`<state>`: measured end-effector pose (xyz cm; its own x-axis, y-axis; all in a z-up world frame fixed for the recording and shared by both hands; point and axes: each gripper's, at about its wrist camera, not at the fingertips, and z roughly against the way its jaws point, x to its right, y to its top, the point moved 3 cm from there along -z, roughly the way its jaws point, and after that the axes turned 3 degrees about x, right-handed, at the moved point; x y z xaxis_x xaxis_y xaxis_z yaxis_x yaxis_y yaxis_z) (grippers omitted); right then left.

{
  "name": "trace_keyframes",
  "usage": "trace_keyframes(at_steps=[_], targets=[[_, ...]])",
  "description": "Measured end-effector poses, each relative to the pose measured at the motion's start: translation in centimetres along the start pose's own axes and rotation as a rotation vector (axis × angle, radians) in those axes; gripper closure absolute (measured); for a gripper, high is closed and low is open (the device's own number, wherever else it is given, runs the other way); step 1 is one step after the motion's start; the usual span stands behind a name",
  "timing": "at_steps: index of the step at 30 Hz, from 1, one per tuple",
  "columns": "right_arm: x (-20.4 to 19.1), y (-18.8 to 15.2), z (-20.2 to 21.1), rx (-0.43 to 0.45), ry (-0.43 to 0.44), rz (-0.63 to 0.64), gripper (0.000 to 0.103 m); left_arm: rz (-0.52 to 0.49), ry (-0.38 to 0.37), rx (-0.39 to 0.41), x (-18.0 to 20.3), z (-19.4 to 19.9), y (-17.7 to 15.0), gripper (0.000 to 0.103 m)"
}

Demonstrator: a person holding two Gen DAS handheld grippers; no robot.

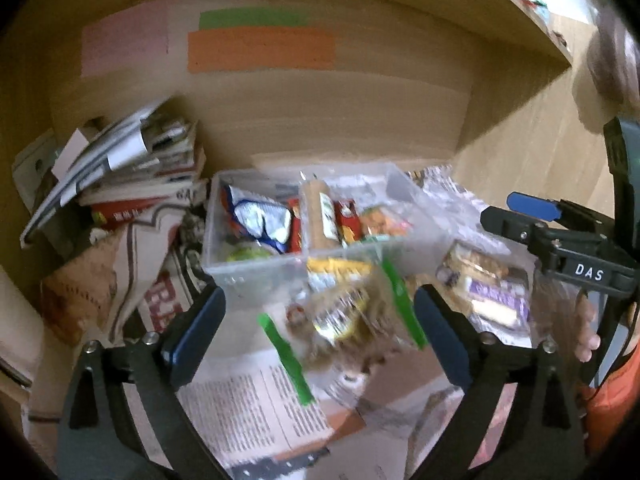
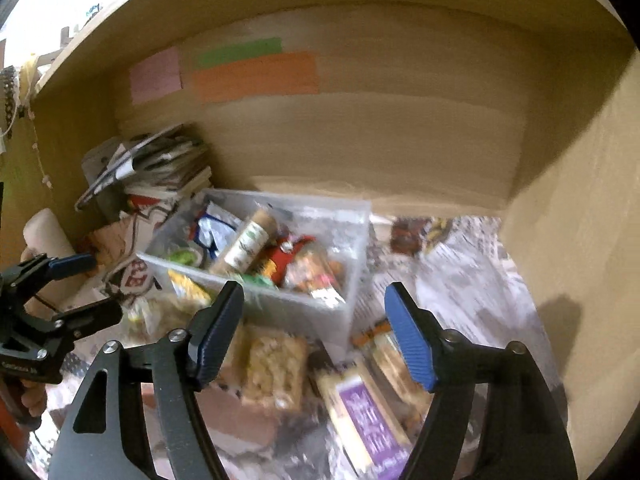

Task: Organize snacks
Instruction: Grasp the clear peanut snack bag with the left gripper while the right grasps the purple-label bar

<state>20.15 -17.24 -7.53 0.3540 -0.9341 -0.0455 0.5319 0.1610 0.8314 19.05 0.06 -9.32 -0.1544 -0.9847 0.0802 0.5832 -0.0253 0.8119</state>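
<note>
Beside the snack bin (image 1: 256,276), stacked magazines (image 1: 132,168) crowd the shelf.

Left tool (image 1: 320,332): black metal frame, two arms with triangular cut-outs, silver screws at the joints, dark blue ribbed pads (image 1: 198,332) on the fingers. Right tool (image 2: 314,334): same black frame with cut-outs and silver screws, brighter blue ribbed pads (image 2: 412,344). Seen from the left camera, the right tool carries a black block with white letters "DAS" (image 1: 588,273) and a blue fingertip. From the right camera, the left tool's body has small white lettering, too blurred to read. Orange sleeve (image 1: 616,396) at the near right edge.
</note>
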Motion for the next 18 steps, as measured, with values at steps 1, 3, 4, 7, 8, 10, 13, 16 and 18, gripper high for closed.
trace_keyframes(at_steps=[1,3,4,7,8,10,13,16,18], targets=[[0.3,-0.5,0.1,-0.007,-0.007,-0.003,0.033,0.000,-0.004,-0.005,0.3,-0.1,-0.3,0.006],[0.6,-1.4,0.4,-0.019,-0.020,-0.006,0.033,0.000,-0.009,-0.018,0.8,-0.3,-0.9,0.006],[0.7,-1.9,0.5,-0.027,-0.028,-0.007,0.033,-0.001,-0.010,-0.021,1.0,-0.4,-1.1,0.006],[1.2,-3.3,0.7,-0.049,-0.040,-0.012,0.033,-0.014,-0.007,-0.026,1.7,-0.7,-1.9,0.005],[1.4,-3.7,0.7,-0.057,-0.038,-0.017,0.033,-0.017,-0.004,-0.029,1.9,-0.9,-2.1,0.005],[1.8,-4.6,0.5,-0.081,-0.034,-0.031,0.033,-0.012,-0.002,-0.038,2.2,-1.3,-2.5,0.004],[2.4,-6.0,0.0,-0.116,-0.028,-0.053,0.033,-0.014,0.006,-0.048,2.4,-1.9,-3.0,0.003],[2.7,-7.0,-0.6,-0.149,-0.025,-0.065,0.033,-0.022,0.020,-0.062,2.6,-2.7,-3.2,0.003],[3.0,-7.7,-1.1,-0.172,-0.017,-0.070,0.033,-0.018,0.026,-0.076,2.6,-3.5,-3.3,0.003]])
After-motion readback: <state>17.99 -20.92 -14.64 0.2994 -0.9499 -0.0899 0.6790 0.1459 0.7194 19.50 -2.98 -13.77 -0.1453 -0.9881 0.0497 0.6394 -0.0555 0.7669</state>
